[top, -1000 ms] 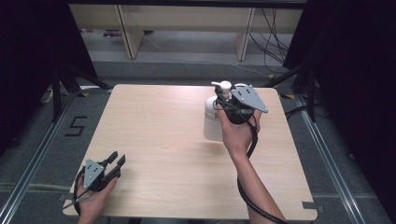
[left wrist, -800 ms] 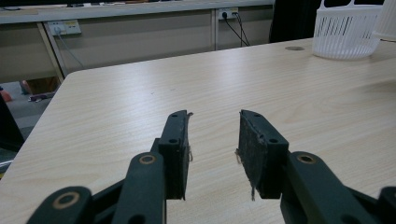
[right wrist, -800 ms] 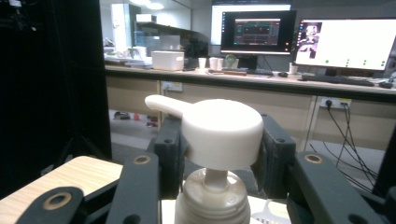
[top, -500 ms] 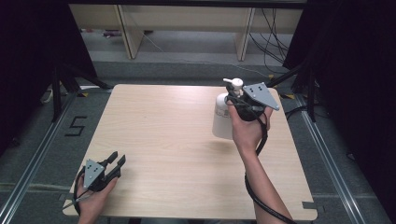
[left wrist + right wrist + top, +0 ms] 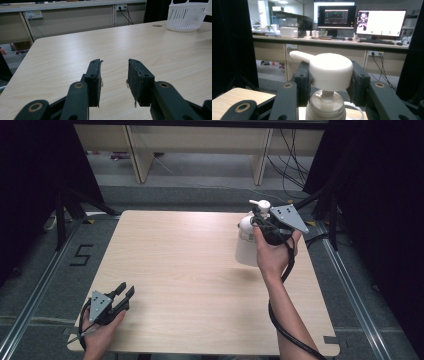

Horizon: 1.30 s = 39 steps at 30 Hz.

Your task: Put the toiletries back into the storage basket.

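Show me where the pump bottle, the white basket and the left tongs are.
pump bottle (image 5: 331, 68): right gripper view, on the pump head.
white basket (image 5: 185, 16): left gripper view, on its slatted wall.
left tongs (image 5: 114, 75): left gripper view, midway between the fingertips.

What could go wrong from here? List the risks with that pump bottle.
1. The right gripper clamps the bottle by its pump head alone, off the table. The head could depress or slip out, and the bottle might drop.
2. It hangs near the table's far right corner, so a drop could send it to the floor.
3. The left gripper rests open at the near left corner, too far off to steady it.
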Each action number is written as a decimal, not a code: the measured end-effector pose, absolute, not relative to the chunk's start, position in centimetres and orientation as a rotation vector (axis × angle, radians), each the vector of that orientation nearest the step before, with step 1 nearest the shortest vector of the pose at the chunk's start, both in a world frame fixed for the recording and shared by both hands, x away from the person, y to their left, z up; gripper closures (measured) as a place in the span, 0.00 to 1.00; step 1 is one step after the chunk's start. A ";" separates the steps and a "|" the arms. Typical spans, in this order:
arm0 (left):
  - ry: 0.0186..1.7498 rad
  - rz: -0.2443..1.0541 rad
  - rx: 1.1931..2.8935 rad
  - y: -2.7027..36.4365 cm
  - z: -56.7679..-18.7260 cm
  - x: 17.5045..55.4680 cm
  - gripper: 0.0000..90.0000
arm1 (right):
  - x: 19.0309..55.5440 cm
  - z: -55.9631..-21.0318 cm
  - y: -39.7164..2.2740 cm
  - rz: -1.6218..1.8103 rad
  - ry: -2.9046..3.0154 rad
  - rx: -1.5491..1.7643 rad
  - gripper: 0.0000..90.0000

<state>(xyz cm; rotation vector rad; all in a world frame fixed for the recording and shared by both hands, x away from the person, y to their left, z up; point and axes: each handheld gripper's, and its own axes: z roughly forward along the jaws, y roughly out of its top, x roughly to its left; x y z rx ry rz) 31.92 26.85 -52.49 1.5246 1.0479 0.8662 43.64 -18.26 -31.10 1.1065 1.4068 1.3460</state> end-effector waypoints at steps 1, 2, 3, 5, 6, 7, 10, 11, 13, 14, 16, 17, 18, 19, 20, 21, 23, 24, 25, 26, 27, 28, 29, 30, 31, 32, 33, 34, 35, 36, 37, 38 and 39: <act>1.048 0.866 1.524 26.8 -52.5 31.9 0.69 | 43.7 -31.0 -18.4 1.338 1.406 1.106 0.66; 1.048 0.865 1.525 26.8 -52.5 31.9 0.69 | 43.8 -30.9 -18.6 1.334 1.402 1.102 0.66; 1.047 0.865 1.524 26.9 -52.5 31.9 0.69 | 43.8 -30.9 -18.6 1.346 1.399 1.119 0.66; 1.046 0.865 1.524 26.9 -52.5 31.9 0.69 | 44.0 -30.8 -18.8 1.340 1.397 1.120 0.66; 1.046 0.865 1.524 26.9 -52.5 31.9 0.69 | 44.1 -30.8 -19.0 1.326 1.389 1.109 0.66; 1.046 0.864 1.524 26.9 -52.5 31.9 0.69 | 44.2 -30.8 -19.0 1.335 1.384 1.129 0.66; 1.046 0.862 1.526 26.9 -52.5 31.9 0.69 | 44.5 -30.7 -19.4 1.321 1.377 1.117 0.66; 1.046 0.863 1.526 26.9 -52.5 31.9 0.69 | 44.5 -30.6 -19.5 1.319 1.383 1.126 0.66; 1.045 0.863 1.525 26.9 -52.5 31.9 0.69 | 44.7 -30.5 -19.7 1.316 1.375 1.126 0.66; 1.045 0.863 1.525 26.9 -52.5 31.9 0.69 | 44.8 -30.4 -19.8 1.312 1.372 1.131 0.66; 1.045 0.862 1.526 26.9 -52.5 31.9 0.69 | 45.0 -30.2 -19.8 1.319 1.368 1.143 0.66; 1.044 0.862 1.526 26.9 -52.5 31.9 0.69 | 45.1 -30.1 -20.0 1.314 1.364 1.134 0.66; 1.045 0.862 1.525 26.9 -52.5 31.9 0.69 | 45.1 -30.0 -20.0 1.307 1.364 1.138 0.66; 1.044 0.862 1.526 26.9 -52.5 31.9 0.69 | 45.2 -29.9 -20.2 1.303 1.357 1.120 0.66; 1.044 0.862 1.526 26.9 -52.5 31.9 0.69 | 45.2 -29.8 -20.2 1.302 1.359 1.124 0.66; 1.044 0.862 1.526 26.9 -52.5 31.9 0.69 | 45.3 -29.8 -20.3 1.311 1.355 1.134 0.66; 1.045 0.862 1.527 26.9 -52.5 32.0 0.69 | 45.5 -29.7 -20.5 1.308 1.347 1.138 0.66; 1.044 0.862 1.527 26.9 -52.5 32.0 0.69 | 45.6 -29.6 -20.6 1.298 1.352 1.135 0.66; 1.044 0.862 1.527 26.9 -52.5 32.0 0.69 | 45.6 -29.6 -20.7 1.298 1.344 1.142 0.66; 1.044 0.862 1.527 26.9 -52.5 32.0 0.69 | 45.7 -29.5 -20.8 1.297 1.349 1.144 0.66; 1.044 0.861 1.527 26.9 -52.5 32.0 0.69 | 45.8 -29.5 -20.8 1.297 1.346 1.142 0.66; 1.045 0.861 1.527 26.9 -52.5 32.0 0.69 | 45.8 -29.5 -20.9 1.297 1.341 1.141 0.66; 1.044 0.861 1.528 26.9 -52.5 32.0 0.69 | 45.9 -29.4 -21.0 1.298 1.342 1.144 0.66; 1.044 0.861 1.528 26.9 -52.5 32.0 0.69 | 46.0 -29.4 -21.0 1.300 1.335 1.148 0.66; 1.044 0.861 1.529 26.8 -52.5 32.0 0.69 | 46.1 -29.3 -21.1 1.295 1.336 1.150 0.66; 1.044 0.862 1.528 26.8 -52.5 32.0 0.69 | 46.1 -29.2 -21.2 1.301 1.330 1.147 0.66; 1.050 0.860 1.524 26.8 -52.5 32.0 0.69 | 46.2 -29.1 -21.2 1.303 1.328 1.147 0.66; 1.053 0.859 1.522 26.8 -52.5 32.0 0.69 | 46.3 -29.1 -21.2 1.304 1.327 1.151 0.66; 1.052 0.859 1.522 26.8 -52.5 32.0 0.69 | 46.3 -28.9 -21.3 1.293 1.329 1.149 0.66; 1.053 0.859 1.521 26.8 -52.5 32.0 0.69 | 46.4 -28.9 -21.3 1.295 1.324 1.151 0.66; 1.053 0.859 1.521 26.8 -52.5 32.0 0.69 | 46.5 -28.8 -21.3 1.290 1.327 1.148 0.66; 1.053 0.859 1.520 26.8 -52.5 32.0 0.69 | 46.5 -28.7 -21.3 1.289 1.322 1.147 0.66; 1.053 0.858 1.521 26.8 -52.5 32.0 0.69 | 46.6 -28.6 -21.4 1.291 1.323 1.151 0.66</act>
